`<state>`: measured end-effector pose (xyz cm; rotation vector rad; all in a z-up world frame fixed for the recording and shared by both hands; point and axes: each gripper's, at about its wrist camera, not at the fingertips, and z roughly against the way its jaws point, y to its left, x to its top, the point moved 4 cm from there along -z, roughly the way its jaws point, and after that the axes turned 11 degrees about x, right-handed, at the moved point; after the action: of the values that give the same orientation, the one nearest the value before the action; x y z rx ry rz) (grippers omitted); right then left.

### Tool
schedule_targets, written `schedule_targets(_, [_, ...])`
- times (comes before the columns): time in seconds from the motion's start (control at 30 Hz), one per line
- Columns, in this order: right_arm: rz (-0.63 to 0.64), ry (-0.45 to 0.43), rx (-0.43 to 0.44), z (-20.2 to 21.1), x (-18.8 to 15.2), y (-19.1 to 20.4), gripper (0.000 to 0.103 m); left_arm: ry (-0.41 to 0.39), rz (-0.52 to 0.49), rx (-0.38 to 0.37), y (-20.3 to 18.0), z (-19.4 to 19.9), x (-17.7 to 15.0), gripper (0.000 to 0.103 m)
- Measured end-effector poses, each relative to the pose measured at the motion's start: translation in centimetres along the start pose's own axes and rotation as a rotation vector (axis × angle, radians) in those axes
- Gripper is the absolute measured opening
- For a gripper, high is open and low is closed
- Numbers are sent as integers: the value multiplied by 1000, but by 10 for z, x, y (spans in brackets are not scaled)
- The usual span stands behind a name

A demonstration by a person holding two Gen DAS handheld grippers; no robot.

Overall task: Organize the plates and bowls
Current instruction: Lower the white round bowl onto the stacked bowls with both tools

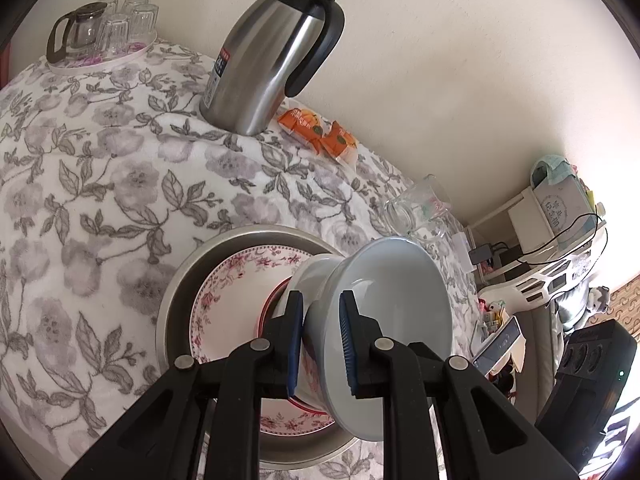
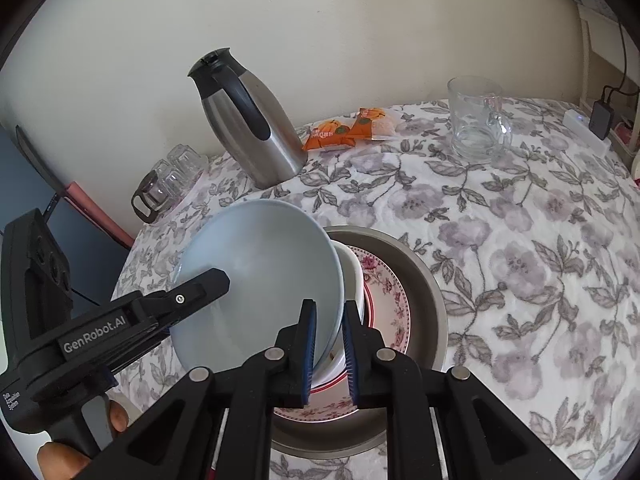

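Bowl [image 1: 392, 304], pale blue-grey & glossy, sat tilted on its side over the stack in my left wrist view, its rim pinched between the blue pads of the left gripper [image 1: 320, 340]; jaws nearly together w/ only the bowl wall between them. Behind it I saw a white bowl [image 1: 310, 276], a red-rimmed dish edge under that, then a floral plate [image 1: 232, 292] w/ pink flowers lying inside a grey metal basin [image 1: 176, 280]. Basin rested on a white tablecloth [image 1: 100, 184] printed w/ grey-lilac flowers. Further back stood a steel thermos jug [image 1: 272, 60] w/ black handle, orange snack packets [image 1: 320, 132] just beside it, a tray of glasses [image 1: 104, 32] at the far corner & a clear glass mug [image 1: 420, 208] near the table edge. Cream wall behind; white shelving w/ cables off to the side.

Right wrist view: right gripper [image 2: 328, 352] was clamped on the opposite side of the same bowl's rim, blue pads pressed to the wall, so both grippers held it, open side facing the left gripper, whose black finger reached inside the bowl. A hand [image 2: 80, 440] gripped that tool's handle low in the corner. White bowl, floral plate & basin lay just beyond. Same cloth, jug, packets, mug; tray of glasses near the far edge.
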<state>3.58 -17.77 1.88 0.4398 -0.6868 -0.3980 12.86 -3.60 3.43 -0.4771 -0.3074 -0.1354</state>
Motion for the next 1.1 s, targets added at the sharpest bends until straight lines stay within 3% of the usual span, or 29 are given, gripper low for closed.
schedule_targets(1.1, [15, -7, -67, -1, 5, -1, 17, 4, 20, 37, 6, -4, -1, 19])
